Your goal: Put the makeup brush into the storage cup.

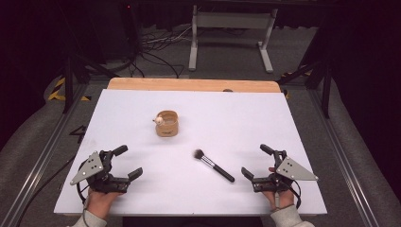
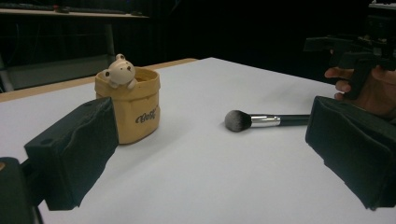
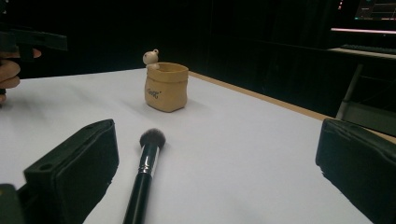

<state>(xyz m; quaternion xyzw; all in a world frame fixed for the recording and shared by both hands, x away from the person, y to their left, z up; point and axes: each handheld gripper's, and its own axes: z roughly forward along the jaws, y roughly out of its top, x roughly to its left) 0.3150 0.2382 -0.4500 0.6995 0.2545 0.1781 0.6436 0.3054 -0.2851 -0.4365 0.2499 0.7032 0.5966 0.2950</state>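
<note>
The brush lies flat on the white surface, near its front edge and right of centre, bristles toward the pot at mid-surface. The left hand-held gripper rests at the front left corner and the right hand-held gripper near the front right corner, both released with jaws wide and nothing between them.

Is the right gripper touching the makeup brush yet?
Apart. The high view shows bare table between the right gripper and the makeup brush; its jaws stand open.
</note>
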